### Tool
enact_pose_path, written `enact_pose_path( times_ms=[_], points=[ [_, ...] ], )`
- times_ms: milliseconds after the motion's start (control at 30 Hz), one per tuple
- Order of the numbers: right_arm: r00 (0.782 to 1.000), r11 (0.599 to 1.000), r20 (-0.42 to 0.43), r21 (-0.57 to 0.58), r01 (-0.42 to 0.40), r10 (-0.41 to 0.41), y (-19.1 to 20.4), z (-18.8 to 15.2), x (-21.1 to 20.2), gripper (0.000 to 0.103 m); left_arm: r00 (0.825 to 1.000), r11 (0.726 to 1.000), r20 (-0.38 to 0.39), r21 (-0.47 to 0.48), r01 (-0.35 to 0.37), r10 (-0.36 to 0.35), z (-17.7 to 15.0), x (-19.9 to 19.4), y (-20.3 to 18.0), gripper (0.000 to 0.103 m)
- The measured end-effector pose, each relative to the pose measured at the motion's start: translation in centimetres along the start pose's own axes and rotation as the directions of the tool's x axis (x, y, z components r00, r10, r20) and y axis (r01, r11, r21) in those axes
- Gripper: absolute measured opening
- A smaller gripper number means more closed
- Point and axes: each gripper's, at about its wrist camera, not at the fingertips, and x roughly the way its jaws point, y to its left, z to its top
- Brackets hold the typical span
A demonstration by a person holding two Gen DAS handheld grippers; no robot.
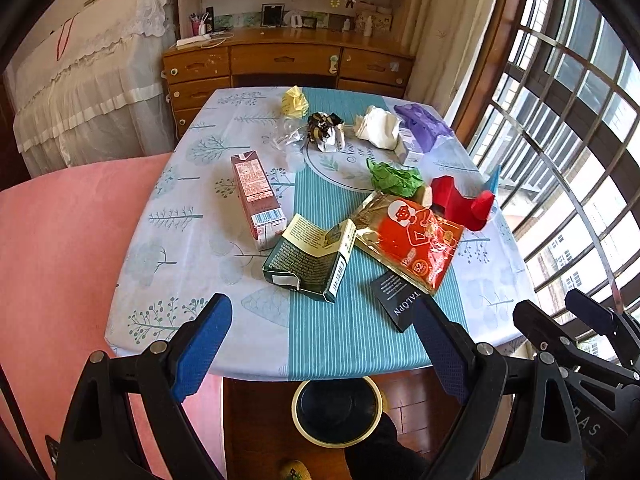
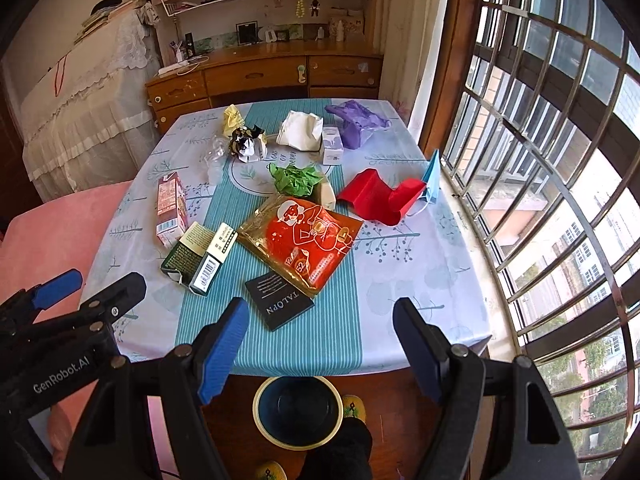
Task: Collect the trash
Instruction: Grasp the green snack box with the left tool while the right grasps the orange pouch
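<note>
Trash: lying scattered over the counter, mid-frame; carton, green box, red pouch. Bin: sitting on the floor at lower centre, likely for dropping. Left hand-held gripper and right hand-held gripper: hovering wide, empty, before any pick.

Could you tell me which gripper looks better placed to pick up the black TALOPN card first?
Probably the right gripper: open and empty, with the black card just ahead between its fingers. The left gripper, also open, faces the green carton instead.
</note>
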Motion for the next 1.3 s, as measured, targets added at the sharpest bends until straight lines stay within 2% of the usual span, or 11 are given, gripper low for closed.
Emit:
enact_pose_path(
  times_ms=[100,233,433,600,733,867,1033,1167,1233,1267,1300],
  points=[
    [0.998,0.999,-0.047,-0.009,-0.051,0.051,-1.2,2.2,2.9,0.075,0.997,0.998,-0.065,-0.061,-0.033,0.029,1.3,2.6,0.4,0.090],
    [0.988,0.991,-0.114,-0.067,-0.114,0.106,-2.7,4.6,7.0,0.075,0.983,0.985,-0.179,-0.162,-0.063,0.033,2.1,6.4,1.3,0.090],
    [0.961,0.959,-0.215,-0.185,-0.216,0.175,-4.2,6.8,13.2,0.075,0.964,0.965,-0.244,-0.206,-0.159,0.107,2.3,10.0,0.8,0.090],
    [0.917,0.923,-0.316,-0.216,-0.320,0.244,-5.3,7.6,17.5,0.075,0.941,0.951,-0.294,-0.204,-0.232,0.167,2.6,13.0,-0.7,0.090],
    [0.884,0.890,-0.367,-0.234,-0.390,0.291,-5.5,8.1,19.4,0.075,0.921,0.939,-0.330,-0.199,-0.281,0.206,2.7,15.3,-1.7,0.090],
    [0.840,0.855,-0.412,-0.222,-0.468,0.353,-5.2,8.9,20.9,0.075,0.901,0.927,-0.342,-0.164,-0.338,0.268,3.0,16.7,-2.5,0.090],
    [0.799,0.826,-0.464,-0.215,-0.520,0.382,-4.6,9.6,22.9,0.075,0.874,0.907,-0.350,-0.128,-0.401,0.337,3.3,18.0,-3.0,0.090],
    [0.759,0.802,-0.522,-0.212,-0.558,0.390,-3.7,9.4,24.1,0.075,0.866,0.901,-0.367,-0.137,-0.412,0.340,3.2,18.8,-2.9,0.090],
    [0.763,0.787,-0.519,-0.247,-0.566,0.386,-3.1,9.2,23.8,0.074,0.861,0.900,-0.377,-0.134,-0.415,0.341,3.2,19.1,-2.9,0.090],
    [0.755,0.777,-0.531,-0.255,-0.575,0.384,-2.7,9.1,23.9,0.072,0.860,0.900,-0.381,-0.134,-0.415,0.340,3.1,19.2,-2.8,0.090],
    [0.762,0.774,-0.526,-0.272,-0.572,0.378,-2.5,9.1,23.9,0.068,0.860,0.901,-0.385,-0.137,-0.411,0.334,3.1,19.3,-2.7,0.089]
  ],
)
